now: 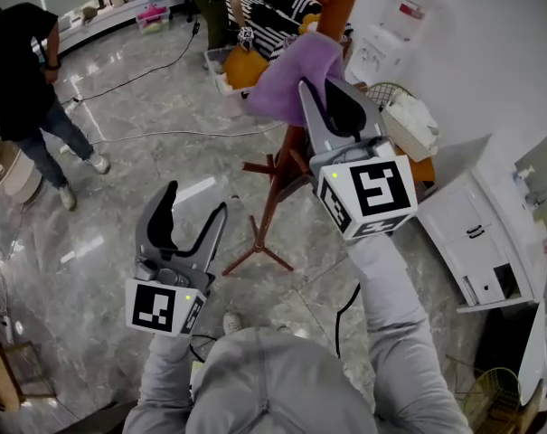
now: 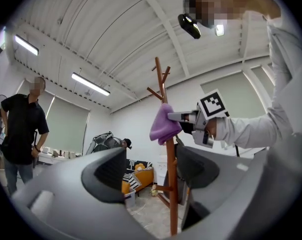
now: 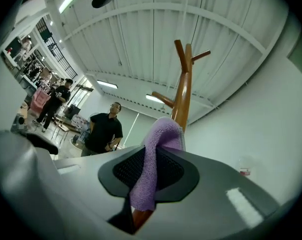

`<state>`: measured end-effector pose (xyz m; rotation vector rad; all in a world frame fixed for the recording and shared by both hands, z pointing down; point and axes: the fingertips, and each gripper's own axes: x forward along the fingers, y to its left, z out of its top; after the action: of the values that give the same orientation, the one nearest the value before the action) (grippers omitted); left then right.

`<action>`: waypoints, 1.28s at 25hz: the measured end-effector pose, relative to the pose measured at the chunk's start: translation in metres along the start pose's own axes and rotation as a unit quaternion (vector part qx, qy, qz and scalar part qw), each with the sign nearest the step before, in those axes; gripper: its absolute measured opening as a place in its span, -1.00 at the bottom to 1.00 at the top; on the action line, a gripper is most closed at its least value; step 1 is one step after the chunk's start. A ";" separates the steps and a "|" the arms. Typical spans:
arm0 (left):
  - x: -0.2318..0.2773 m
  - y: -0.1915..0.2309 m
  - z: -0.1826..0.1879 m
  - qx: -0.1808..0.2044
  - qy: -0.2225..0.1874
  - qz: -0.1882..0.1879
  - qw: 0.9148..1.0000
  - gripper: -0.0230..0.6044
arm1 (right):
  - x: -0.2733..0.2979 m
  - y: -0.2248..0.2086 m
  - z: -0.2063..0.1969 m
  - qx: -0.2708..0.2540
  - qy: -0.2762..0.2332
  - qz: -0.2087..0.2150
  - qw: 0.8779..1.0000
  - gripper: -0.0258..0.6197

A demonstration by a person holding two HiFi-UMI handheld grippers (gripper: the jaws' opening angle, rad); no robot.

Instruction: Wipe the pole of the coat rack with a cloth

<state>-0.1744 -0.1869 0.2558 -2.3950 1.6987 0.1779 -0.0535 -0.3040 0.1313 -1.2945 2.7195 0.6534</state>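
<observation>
Right tongs [image 1: 316, 93] pinching one purple cloth [image 1: 287, 80] against one coat-rack pole [image 1: 345, 3], left tongs [image 1: 196, 199] spread apart, empty

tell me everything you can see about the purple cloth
The purple cloth is soft, nubby, terry-like fabric, bunched rather than spread flat. The right claw is shut on a fold of it, the rest bulging past the tips. It is held high against the reddish-brown wooden pole of the coat rack, just below the upper pegs. The open left claw hangs lower, apart from it.
</observation>
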 end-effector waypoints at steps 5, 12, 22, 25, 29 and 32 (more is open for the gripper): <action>0.010 0.001 -0.008 -0.008 0.001 -0.009 1.000 0.16 | -0.006 0.012 -0.041 -0.003 0.050 0.011 0.999 -0.74; 0.017 -0.003 -0.014 -0.017 0.001 -0.022 1.000 0.16 | -0.009 0.021 -0.070 -0.013 0.123 0.032 0.992 -0.74; 0.018 -0.007 -0.022 -0.034 0.000 -0.024 0.999 0.16 | -0.013 0.026 -0.091 -0.019 0.207 0.061 0.976 -0.74; 0.017 -0.003 -0.021 -0.033 -0.002 -0.023 0.999 0.16 | -0.015 0.028 -0.075 -0.040 0.190 0.057 0.979 -0.74; 0.018 0.005 -0.020 -0.033 -0.003 -0.022 0.999 0.16 | -0.021 0.031 -0.028 -0.041 0.117 0.038 0.992 -0.74; 0.017 0.010 -0.020 -0.034 -0.004 -0.022 0.999 0.16 | -0.031 0.035 0.004 -0.030 0.070 0.027 0.997 -0.74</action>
<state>-0.1784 -0.2099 0.2711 -2.4743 1.6618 0.2426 -0.0603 -0.2610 0.1471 -1.3310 2.8776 0.6780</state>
